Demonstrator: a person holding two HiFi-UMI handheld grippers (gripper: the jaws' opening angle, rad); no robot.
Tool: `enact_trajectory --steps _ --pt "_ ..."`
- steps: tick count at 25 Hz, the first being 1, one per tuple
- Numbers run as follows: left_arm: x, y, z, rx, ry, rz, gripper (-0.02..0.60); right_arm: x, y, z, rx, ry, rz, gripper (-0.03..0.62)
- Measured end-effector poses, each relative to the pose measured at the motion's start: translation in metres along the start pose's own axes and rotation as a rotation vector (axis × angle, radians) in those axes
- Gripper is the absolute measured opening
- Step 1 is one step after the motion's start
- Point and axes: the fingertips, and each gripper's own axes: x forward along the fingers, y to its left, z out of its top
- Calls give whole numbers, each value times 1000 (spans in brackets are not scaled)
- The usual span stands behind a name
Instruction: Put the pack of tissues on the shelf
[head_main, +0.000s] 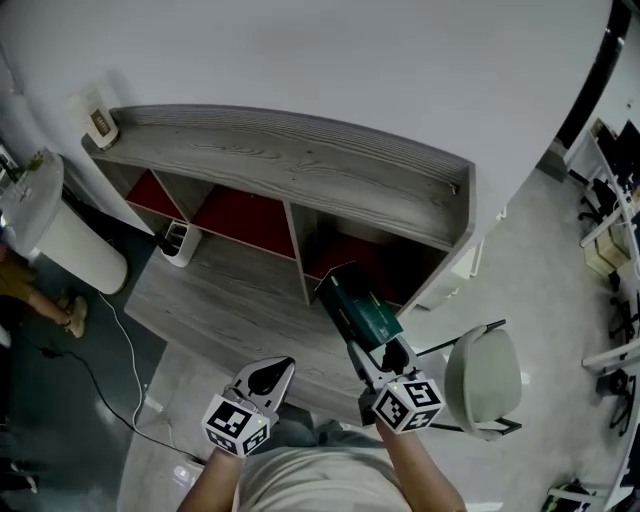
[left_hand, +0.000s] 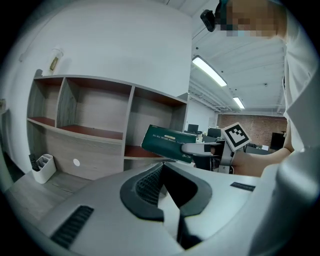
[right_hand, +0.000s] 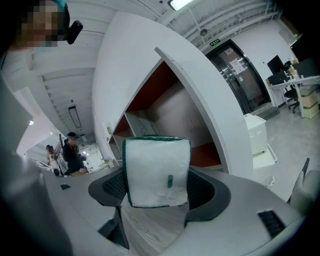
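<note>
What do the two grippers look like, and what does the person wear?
Both the left gripper and the right gripper have pale grey bodies, black ribbed pads and a cube with black-and-white square markers. The person wears a light top.

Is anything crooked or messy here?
Nothing is spilled or broken. Only the dark green pack of tissues looks askew: the right gripper holds it by one end in the air, slanted, in front of the grey wooden shelf. It is not yet on the shelf.
</note>
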Motion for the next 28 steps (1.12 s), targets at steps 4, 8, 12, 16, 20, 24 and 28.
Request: enact_trajectory --steps 4,8,12,16,20,24,28 --pt "-5 17 2 3 10 -8 15 24 2 -1 -18 7 -43 362" --pt "-7 36 5 4 14 -22 15 45 -3 -1 -44 3 -114 362" --pt "-6 58 10 1 17 -41 15 66 -9 -2 -58 14 -179 362" --pt "-1 77 13 -2 22 -68 15 83 -14 0 -91 8 -239 362" --pt "7 94 14 -3 30 -94 15 99 -17 1 -166 26 -296 362" --pt "12 107 16 -17 27 -110 15 114 -15 1 -223 40 -321 362" --pt "12 116 15 -24 29 -115 15 124 -15 -2 -265 60 -341 362"
